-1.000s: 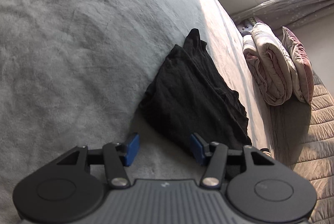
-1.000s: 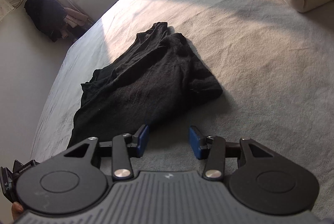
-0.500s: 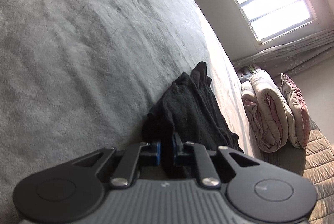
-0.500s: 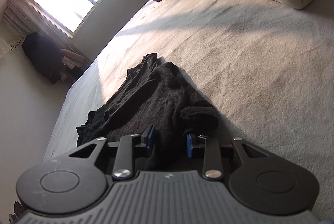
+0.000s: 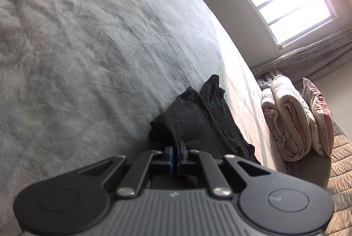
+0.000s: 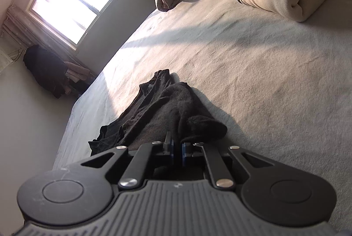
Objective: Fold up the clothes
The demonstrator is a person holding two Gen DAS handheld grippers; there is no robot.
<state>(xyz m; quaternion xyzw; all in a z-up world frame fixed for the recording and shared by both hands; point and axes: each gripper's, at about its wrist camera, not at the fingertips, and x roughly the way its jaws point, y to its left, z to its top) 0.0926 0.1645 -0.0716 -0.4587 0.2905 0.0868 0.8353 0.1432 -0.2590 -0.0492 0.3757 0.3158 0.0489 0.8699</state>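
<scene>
Left tongs (image 5: pixel 175 155) and right tongs (image 6: pixel 177 149) each clamp the near edge of a rumpled black garment (image 6: pixel 162 110) on the bed (image 5: pixel 88 37), folding apparently barely begun.

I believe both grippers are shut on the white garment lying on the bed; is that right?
Not quite: the garment is black, as the right wrist view shows. Otherwise yes, the left gripper and right gripper are both shut on it on the bed.

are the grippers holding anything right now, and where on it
Both hold the black garment: the left gripper and the right gripper are each shut on its near edge.
</scene>
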